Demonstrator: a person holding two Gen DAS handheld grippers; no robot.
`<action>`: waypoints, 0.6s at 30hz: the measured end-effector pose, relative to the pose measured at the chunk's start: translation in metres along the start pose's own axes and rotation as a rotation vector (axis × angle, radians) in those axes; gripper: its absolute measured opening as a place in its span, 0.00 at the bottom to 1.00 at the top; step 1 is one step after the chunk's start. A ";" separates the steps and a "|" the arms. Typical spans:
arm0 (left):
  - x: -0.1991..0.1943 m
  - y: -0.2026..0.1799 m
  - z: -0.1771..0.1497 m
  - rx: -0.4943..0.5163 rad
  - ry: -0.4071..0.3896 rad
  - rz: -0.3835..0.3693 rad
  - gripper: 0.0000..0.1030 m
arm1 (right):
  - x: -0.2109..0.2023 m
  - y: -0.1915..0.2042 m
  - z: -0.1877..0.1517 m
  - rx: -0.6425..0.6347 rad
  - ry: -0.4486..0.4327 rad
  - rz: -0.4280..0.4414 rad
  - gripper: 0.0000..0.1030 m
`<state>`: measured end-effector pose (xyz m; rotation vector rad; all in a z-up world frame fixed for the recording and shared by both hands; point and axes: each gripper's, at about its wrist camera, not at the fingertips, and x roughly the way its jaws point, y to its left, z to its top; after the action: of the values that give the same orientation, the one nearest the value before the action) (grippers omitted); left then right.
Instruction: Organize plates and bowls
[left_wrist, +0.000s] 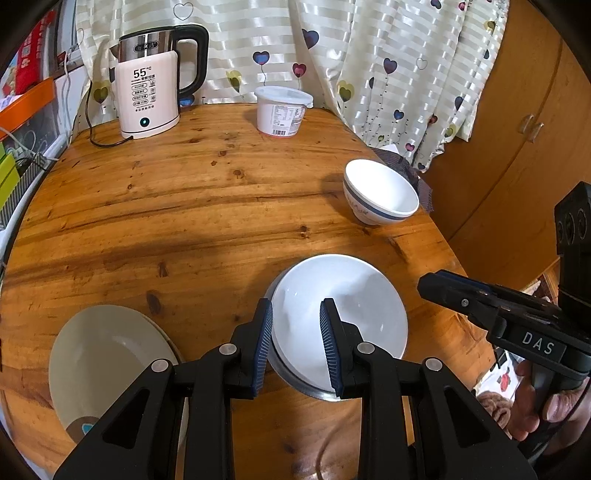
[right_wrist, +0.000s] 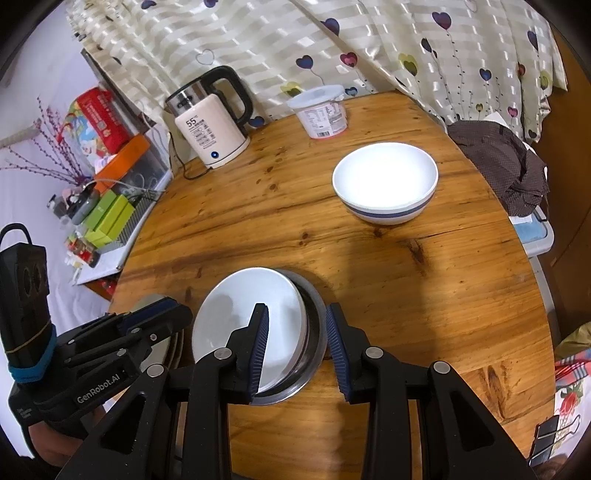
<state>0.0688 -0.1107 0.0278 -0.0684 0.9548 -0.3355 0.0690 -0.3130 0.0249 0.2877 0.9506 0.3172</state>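
- Left wrist view: my left gripper (left_wrist: 296, 345) straddles the white plate (left_wrist: 354, 306) rim, jaws apart, plate resting in a steel bowl (right_wrist: 314, 339).
- My right gripper (right_wrist: 297, 350) hovers there, jaws apart, holding nothing.

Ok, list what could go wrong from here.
1. The white plate sits off-centre on the metal bowl, so a nudge might slide or tip it.
2. The left hand-held gripper and right hand-held gripper crowd that stack and could collide.
3. The blue-banded bowl sits near the table edge.
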 end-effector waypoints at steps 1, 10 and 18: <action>0.001 0.000 0.001 0.001 0.001 -0.001 0.27 | 0.000 -0.001 0.000 0.002 -0.001 -0.001 0.31; 0.010 -0.002 0.014 0.006 0.009 -0.020 0.27 | 0.001 -0.011 0.007 0.020 -0.007 -0.012 0.31; 0.019 -0.005 0.025 0.012 0.017 -0.039 0.27 | 0.001 -0.020 0.015 0.037 -0.017 -0.029 0.31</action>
<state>0.0979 -0.1231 0.0287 -0.0732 0.9690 -0.3779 0.0845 -0.3321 0.0247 0.3096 0.9437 0.2703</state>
